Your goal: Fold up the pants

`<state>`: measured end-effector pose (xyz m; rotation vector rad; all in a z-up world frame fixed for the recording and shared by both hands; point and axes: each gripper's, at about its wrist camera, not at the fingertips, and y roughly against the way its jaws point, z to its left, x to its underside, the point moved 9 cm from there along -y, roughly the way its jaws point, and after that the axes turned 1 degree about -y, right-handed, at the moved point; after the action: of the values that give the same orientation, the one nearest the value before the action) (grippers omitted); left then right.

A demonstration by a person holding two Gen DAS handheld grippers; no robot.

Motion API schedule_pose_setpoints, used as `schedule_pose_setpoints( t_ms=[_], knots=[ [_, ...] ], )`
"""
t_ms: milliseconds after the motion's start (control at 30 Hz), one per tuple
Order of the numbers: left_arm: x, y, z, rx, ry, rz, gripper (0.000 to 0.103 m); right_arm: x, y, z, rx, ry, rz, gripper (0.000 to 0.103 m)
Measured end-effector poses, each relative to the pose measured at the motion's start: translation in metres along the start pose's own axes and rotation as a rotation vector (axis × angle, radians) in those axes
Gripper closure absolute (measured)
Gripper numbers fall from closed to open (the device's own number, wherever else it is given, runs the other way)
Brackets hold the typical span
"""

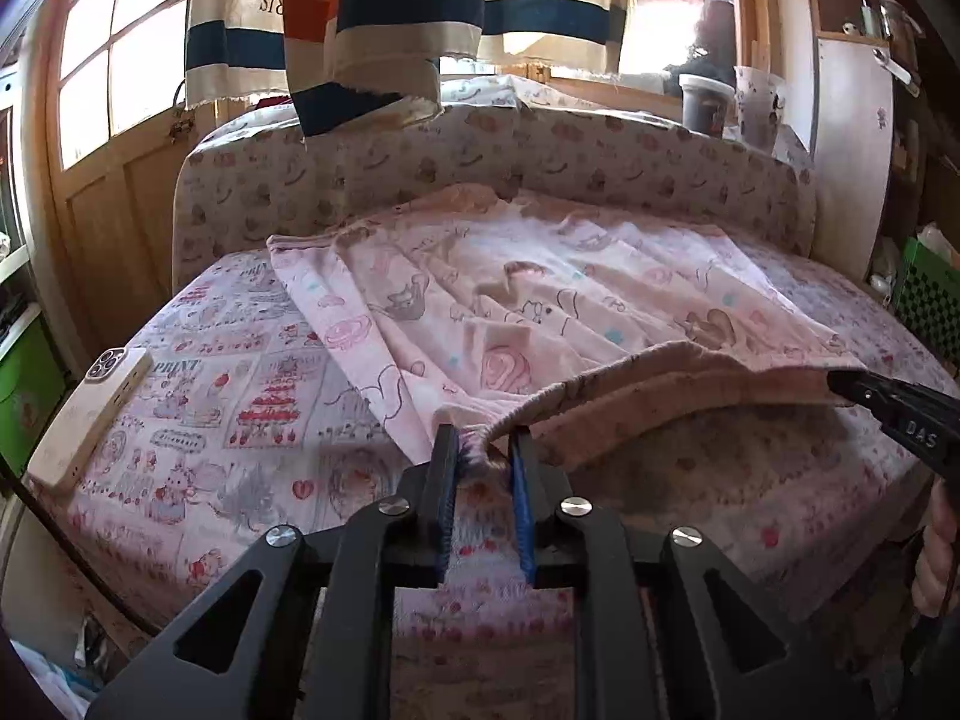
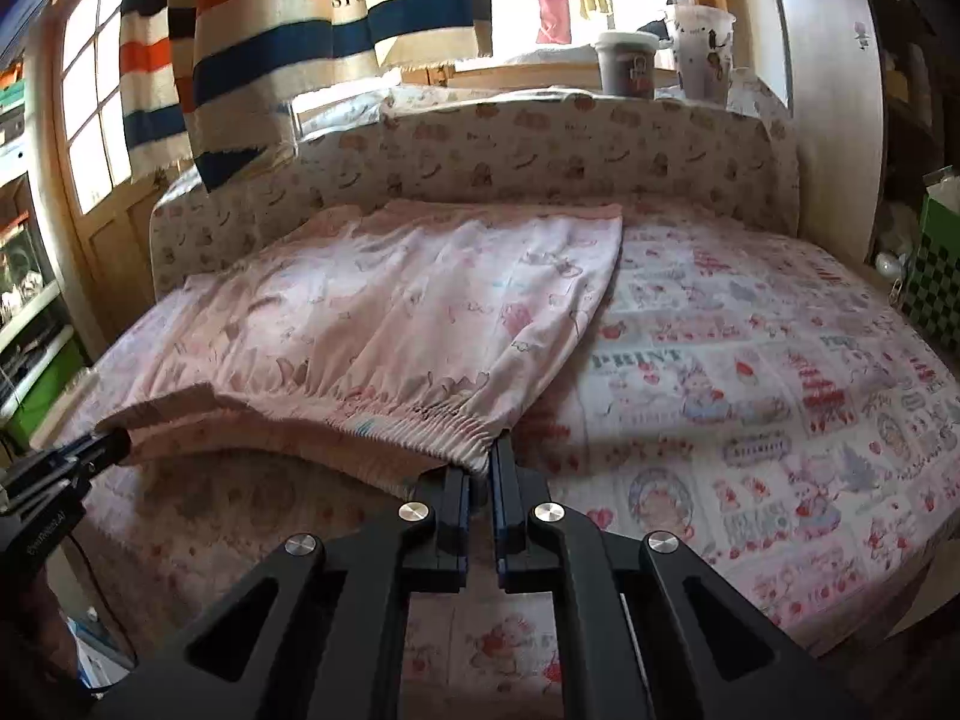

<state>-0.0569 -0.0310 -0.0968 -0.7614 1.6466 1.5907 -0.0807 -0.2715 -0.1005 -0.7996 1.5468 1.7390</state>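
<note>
Both claws grip the waistband of the pants point(image 2: 408, 312): left claw point(image 1: 483, 450) at one corner, right claw point(image 2: 480, 468) at the other. The legs run straight away from you across the bed point(image 2: 780, 372), so fold along that axis.

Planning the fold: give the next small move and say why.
Probably lift both tools together and carry the waistband toward the far hem. Left tool and right tool each pinch a waistband corner, and the pants lie flat ahead.
</note>
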Motion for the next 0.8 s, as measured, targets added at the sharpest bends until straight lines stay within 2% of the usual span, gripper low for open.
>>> schedule_pose_setpoints(
  t_ms=[200, 267, 333, 400, 467, 533, 567, 667, 700, 767, 800],
  knots=[
    [0.011, 0.003, 0.002, -0.020, -0.022, 0.001, 0.082, 0.009, -0.006, 0.001, 0.003, 0.001, 0.011, 0.096],
    [0.015, 0.004, 0.003, -0.018, -0.022, 0.006, 0.082, 0.010, -0.004, -0.001, -0.006, -0.010, 0.016, 0.091],
    [0.018, 0.007, 0.004, -0.022, -0.029, 0.020, 0.074, 0.013, 0.000, -0.002, -0.003, -0.013, 0.022, 0.078],
    [0.020, 0.017, 0.001, -0.019, -0.053, 0.031, 0.074, 0.014, 0.007, -0.002, 0.012, 0.006, 0.019, 0.078],
    [0.014, 0.031, 0.002, -0.032, -0.056, -0.006, 0.071, 0.015, 0.021, 0.004, 0.023, 0.051, -0.003, 0.078],
    [0.006, 0.042, 0.008, -0.042, -0.037, -0.043, 0.063, 0.012, 0.032, 0.011, -0.006, 0.058, -0.023, 0.078],
    [-0.001, 0.045, 0.014, -0.053, -0.024, -0.066, 0.062, 0.010, 0.036, 0.014, -0.020, 0.058, -0.030, 0.078],
    [-0.022, 0.045, 0.035, -0.135, -0.001, -0.125, 0.059, -0.010, 0.042, 0.024, -0.055, 0.064, -0.081, 0.078],
    [-0.027, 0.040, 0.039, -0.148, 0.000, -0.130, 0.058, -0.019, 0.042, 0.028, -0.062, 0.065, -0.106, 0.078],
    [-0.027, 0.022, 0.047, -0.165, 0.018, -0.084, 0.059, -0.030, 0.035, 0.038, -0.084, 0.062, -0.117, 0.078],
    [-0.025, 0.014, 0.047, -0.138, 0.038, -0.062, 0.060, -0.032, 0.030, 0.042, -0.095, 0.059, -0.110, 0.078]
  ],
)
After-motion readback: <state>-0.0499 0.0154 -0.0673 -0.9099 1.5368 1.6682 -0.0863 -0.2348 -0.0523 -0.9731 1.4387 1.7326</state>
